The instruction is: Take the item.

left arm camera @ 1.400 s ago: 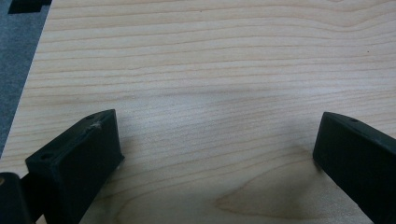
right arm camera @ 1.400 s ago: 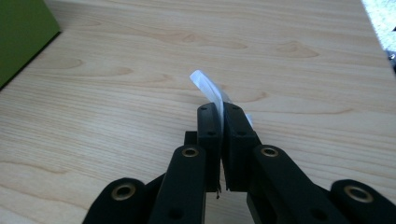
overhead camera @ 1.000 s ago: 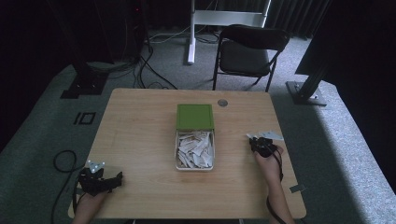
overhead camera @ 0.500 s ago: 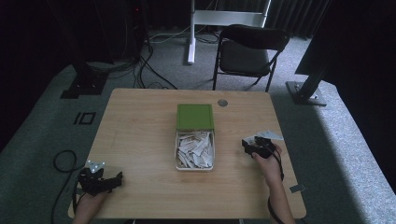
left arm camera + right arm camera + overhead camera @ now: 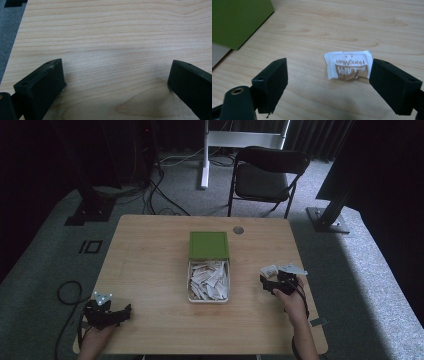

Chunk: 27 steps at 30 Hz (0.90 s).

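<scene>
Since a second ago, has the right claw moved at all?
Yes. In the high view the right claw has slid left along the table, toward the open box of packets and away from the table's right edge. It is open.

The high view is dim and slightly soft; the surroundings sink into near black, while a pale band of light falls across the carpet at right. The table is evenly lit without glare. Both gripper views are brighter, with the wood grain sharp. The near black jaws look soft-edged and cast faint, diffuse shadows on the wood beneath them.
</scene>
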Tool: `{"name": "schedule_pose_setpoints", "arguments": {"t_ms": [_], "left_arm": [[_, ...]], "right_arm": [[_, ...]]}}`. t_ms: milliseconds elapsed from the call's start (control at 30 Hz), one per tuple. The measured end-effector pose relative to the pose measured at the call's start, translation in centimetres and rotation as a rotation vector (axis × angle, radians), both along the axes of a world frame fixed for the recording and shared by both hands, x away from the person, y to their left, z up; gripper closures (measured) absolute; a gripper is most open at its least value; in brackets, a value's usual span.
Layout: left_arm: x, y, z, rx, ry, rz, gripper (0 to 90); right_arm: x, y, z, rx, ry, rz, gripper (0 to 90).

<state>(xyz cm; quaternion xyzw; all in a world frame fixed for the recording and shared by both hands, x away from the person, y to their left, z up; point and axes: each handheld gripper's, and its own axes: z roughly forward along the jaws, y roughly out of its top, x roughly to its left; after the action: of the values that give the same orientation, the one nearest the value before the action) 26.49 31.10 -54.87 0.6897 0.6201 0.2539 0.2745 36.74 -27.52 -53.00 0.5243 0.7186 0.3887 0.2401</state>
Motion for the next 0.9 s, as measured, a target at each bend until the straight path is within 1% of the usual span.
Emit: {"name": "schedule_pose_setpoints", "arguments": {"t_ms": [167,333,400,500,900], "left_arm": [[0.0,0.0,0.0,0.000,0.000,0.000,1.4],[0.0,0.0,0.0,0.000,0.000,0.000,1.4],[0.0,0.0,0.0,0.000,0.000,0.000,1.4],[0.0,0.0,0.0,0.000,0.000,0.000,1.4],[0.0,0.0,0.0,0.000,0.000,0.000,1.4]], "right_arm": [[-0.8,-0.5,0.0,-0.008,-0.002,-0.005,15.3],[-1.6,-0.9,0.0,0.007,0.005,-0.015,14.1],[-1.9,-1.0,0.0,-0.002,0.010,-0.015,14.1],[-2.3,-1.2,-0.1,0.003,0.014,-0.019,14.1],[-4.1,-2.0,-0.3,-0.005,0.031,0.009,14.1]]}}
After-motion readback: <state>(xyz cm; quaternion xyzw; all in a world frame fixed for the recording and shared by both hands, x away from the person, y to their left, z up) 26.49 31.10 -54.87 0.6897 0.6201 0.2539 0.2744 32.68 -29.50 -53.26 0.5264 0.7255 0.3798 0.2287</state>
